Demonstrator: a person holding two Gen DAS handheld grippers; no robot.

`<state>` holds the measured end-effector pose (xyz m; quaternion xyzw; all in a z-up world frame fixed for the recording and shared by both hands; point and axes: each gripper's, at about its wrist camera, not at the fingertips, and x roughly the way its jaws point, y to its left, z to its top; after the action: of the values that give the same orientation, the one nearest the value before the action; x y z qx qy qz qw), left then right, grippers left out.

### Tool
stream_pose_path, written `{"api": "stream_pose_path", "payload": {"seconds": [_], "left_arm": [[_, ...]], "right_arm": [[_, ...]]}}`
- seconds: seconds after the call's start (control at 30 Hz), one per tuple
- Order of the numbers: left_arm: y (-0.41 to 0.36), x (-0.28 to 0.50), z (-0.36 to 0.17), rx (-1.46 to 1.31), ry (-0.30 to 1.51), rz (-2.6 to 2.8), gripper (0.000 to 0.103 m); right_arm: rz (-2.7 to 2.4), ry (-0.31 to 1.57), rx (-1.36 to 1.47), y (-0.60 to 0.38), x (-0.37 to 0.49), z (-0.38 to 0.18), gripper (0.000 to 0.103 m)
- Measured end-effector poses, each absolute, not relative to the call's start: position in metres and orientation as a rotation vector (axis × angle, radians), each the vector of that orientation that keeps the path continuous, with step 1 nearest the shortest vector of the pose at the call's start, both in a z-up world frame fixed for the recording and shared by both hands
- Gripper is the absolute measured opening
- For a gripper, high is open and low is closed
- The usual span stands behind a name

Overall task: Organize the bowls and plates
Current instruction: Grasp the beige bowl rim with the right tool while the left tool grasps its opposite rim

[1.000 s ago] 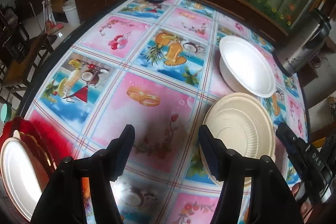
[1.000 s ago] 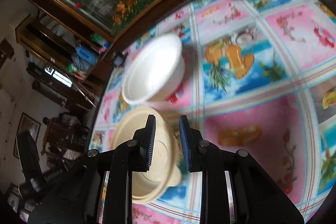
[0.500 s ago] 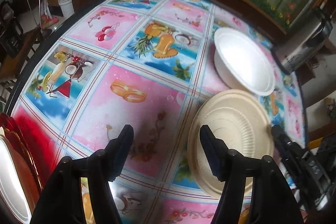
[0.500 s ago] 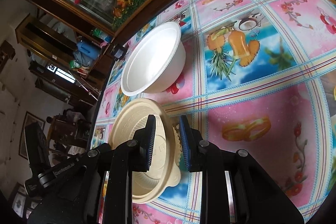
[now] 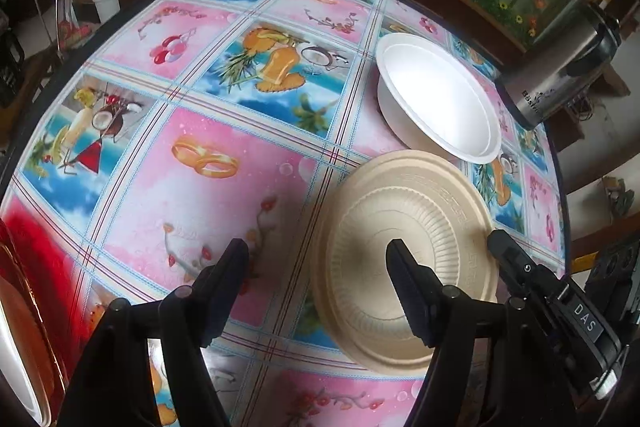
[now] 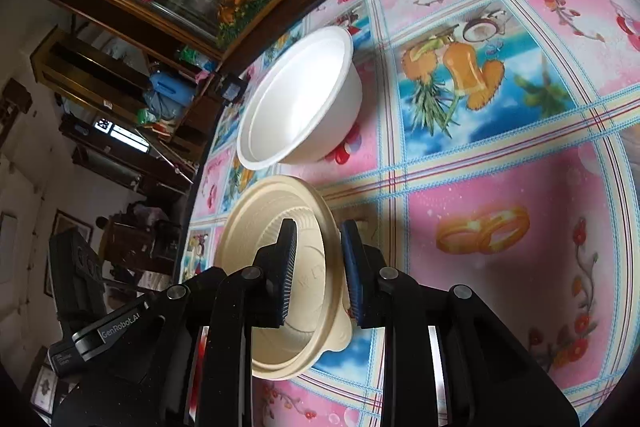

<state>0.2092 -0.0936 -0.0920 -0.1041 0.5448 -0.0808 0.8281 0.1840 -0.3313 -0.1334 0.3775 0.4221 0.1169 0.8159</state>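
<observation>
Right tongs (image 6: pixel 318 247) are pinching the rim of the beige plate (image 5: pixel 404 243), which is sitting tilted over the worktop (image 5: pixel 224 131) just beside the white bowl (image 5: pixel 438 103). Left tongs (image 5: pixel 318 259) are hanging wide apart and gripping nothing, near the plate's edge. Behind the bowl, a steel flask (image 5: pixel 560 75) is standing.

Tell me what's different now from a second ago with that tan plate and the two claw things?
The right gripper, clamped on the beige plate's rim throughout, has carried it leftward over the tablecloth, so it now sits under the open left gripper's right finger. The left gripper holds nothing, as before. The white bowl, the steel flask and the red tray with its white plate stayed put.
</observation>
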Motion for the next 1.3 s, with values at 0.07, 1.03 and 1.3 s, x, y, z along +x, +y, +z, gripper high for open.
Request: {"api": "stream_pose_path", "payload": {"seconds": [0.07, 1.03, 1.3], "left_arm": [[-0.095, 0.210, -0.093, -0.208, 1.140, -0.159, 0.071], [-0.100, 0.223, -0.116, -0.209, 1.119, -0.211, 0.032], [-0.108, 0.217, -0.115, -0.164, 1.113, -0.231, 0.015]], "right_arm": [[0.245, 0.916, 0.797, -0.330, 0.185, -0.135, 0.023], [0.175, 0.923, 0.819, -0.330, 0.182, -0.143, 0.012], [0.180, 0.917, 0.800, -0.324, 0.182, -0.140, 0.011]]}}
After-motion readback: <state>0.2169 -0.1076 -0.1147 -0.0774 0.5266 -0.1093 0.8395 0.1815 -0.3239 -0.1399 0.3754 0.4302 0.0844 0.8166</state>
